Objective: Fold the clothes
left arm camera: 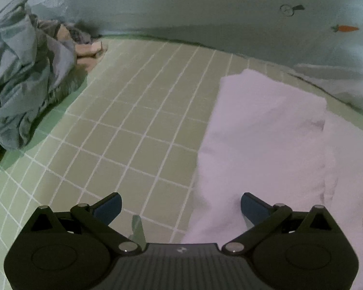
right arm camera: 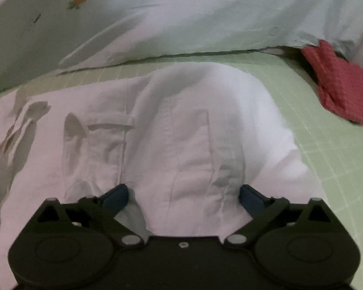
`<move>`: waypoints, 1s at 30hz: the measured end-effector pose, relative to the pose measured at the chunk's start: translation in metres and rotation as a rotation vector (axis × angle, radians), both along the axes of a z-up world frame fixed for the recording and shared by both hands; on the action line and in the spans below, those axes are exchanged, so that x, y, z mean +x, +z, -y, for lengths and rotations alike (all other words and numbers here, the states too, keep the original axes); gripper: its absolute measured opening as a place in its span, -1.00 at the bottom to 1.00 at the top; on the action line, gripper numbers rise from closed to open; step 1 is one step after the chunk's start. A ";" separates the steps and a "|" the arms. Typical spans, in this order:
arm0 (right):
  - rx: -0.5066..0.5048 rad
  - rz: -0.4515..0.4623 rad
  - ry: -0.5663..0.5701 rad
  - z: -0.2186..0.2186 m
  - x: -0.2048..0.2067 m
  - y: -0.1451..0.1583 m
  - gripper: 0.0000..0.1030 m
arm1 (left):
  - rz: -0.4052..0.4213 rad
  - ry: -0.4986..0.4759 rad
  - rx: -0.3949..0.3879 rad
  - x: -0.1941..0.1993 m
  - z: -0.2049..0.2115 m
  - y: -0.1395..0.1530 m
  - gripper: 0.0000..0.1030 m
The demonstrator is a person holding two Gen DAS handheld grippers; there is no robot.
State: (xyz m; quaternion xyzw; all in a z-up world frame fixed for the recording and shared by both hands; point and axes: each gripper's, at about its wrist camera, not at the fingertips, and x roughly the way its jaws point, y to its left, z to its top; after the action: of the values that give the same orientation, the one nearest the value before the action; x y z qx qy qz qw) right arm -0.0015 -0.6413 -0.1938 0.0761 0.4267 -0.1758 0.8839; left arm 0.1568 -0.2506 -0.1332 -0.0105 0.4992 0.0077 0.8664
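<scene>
A white garment (left arm camera: pixel 266 133) lies folded on the green checked sheet (left arm camera: pixel 133 125). My left gripper (left arm camera: pixel 180 205) hovers low over the garment's left edge. It is open, with its right finger (left arm camera: pixel 251 205) above the white cloth and its left finger (left arm camera: pixel 109 205) above bare sheet. In the right wrist view the same white garment (right arm camera: pixel 181 125) shows a pocket, seams and a raised hump. My right gripper (right arm camera: pixel 182 197) is open wide just over it, and rumpled white cloth lies between the blue pads without being pinched.
A heap of grey-blue clothes (left arm camera: pixel 24 77) sits at the far left. A red checked cloth (right arm camera: pixel 338 91) lies at the right, partly under a pale quilt with a carrot print (right arm camera: pixel 181 12). The quilt also borders the sheet's far side (left arm camera: pixel 230 12).
</scene>
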 end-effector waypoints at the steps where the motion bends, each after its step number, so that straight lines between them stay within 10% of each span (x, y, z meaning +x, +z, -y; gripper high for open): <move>1: 0.013 -0.012 -0.001 0.002 0.002 0.002 0.94 | -0.006 0.003 -0.006 0.001 -0.001 -0.002 1.00; 16: 0.034 -0.075 -0.090 -0.005 0.004 0.019 0.92 | -0.026 -0.080 -0.087 0.018 0.001 -0.017 0.83; 30: 0.064 -0.003 -0.198 0.002 -0.016 0.039 0.82 | -0.002 -0.116 -0.265 0.015 0.007 0.001 -0.72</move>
State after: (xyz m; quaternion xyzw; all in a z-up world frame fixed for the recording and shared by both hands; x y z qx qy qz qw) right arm -0.0177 -0.6431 -0.1545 0.1457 0.4239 -0.2487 0.8586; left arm 0.1719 -0.2579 -0.1318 -0.0960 0.4966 -0.1084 0.8558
